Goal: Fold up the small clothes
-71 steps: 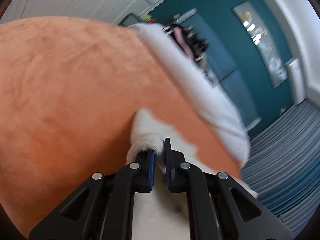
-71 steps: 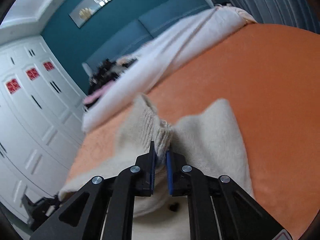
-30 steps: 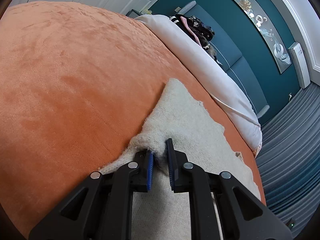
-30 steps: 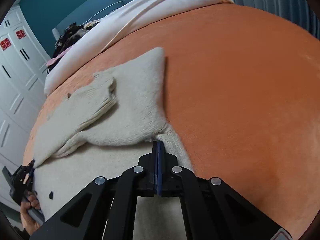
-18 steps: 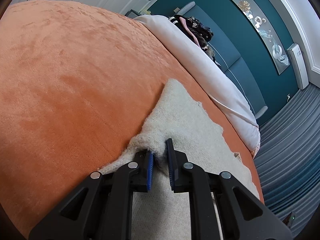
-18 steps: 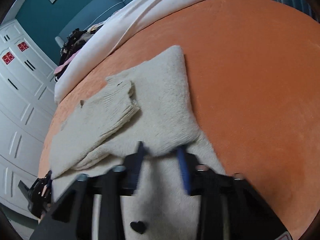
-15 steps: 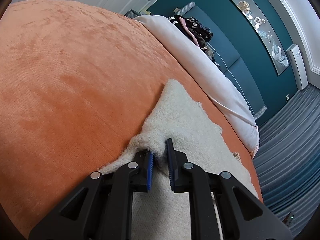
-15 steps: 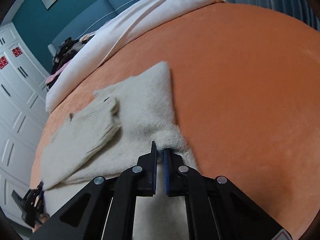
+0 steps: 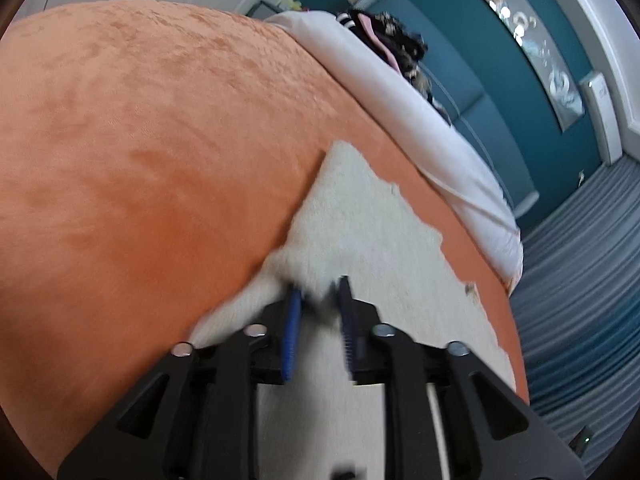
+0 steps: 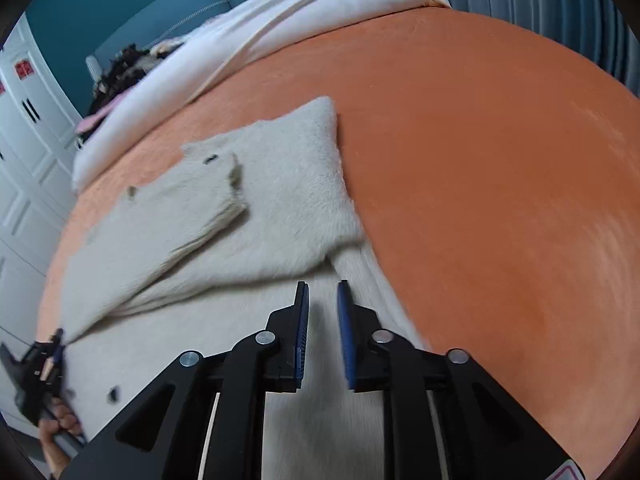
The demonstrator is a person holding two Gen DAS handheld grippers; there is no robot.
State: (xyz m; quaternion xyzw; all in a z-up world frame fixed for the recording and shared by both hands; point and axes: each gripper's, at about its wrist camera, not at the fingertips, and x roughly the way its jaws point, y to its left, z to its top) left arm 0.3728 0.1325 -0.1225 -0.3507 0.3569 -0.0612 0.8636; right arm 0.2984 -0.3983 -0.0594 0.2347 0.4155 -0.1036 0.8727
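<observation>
A small cream fuzzy sweater (image 10: 280,208) lies flat on the orange blanket (image 10: 480,160), with a ribbed sleeve (image 10: 168,220) folded across it. It also shows in the left wrist view (image 9: 372,240). My right gripper (image 10: 322,304) is open and empty just above the sweater's right side edge. My left gripper (image 9: 318,300) is open over the sweater's left edge, with the folded edge lying at its tips. The left gripper also shows in the right wrist view (image 10: 42,364), at the sweater's far left.
A white duvet (image 10: 280,16) lies bunched along the head of the bed, with dark clothes (image 9: 396,44) piled on it. Teal headboard and wall behind. White wardrobe doors (image 10: 24,120) stand on the left, grey curtains (image 9: 580,260) on the right.
Both grippers have opened and let go of the sweater's edges. The right one shut briefly half a second ago and is apart again. The sweater now rests folded on the blanket.
</observation>
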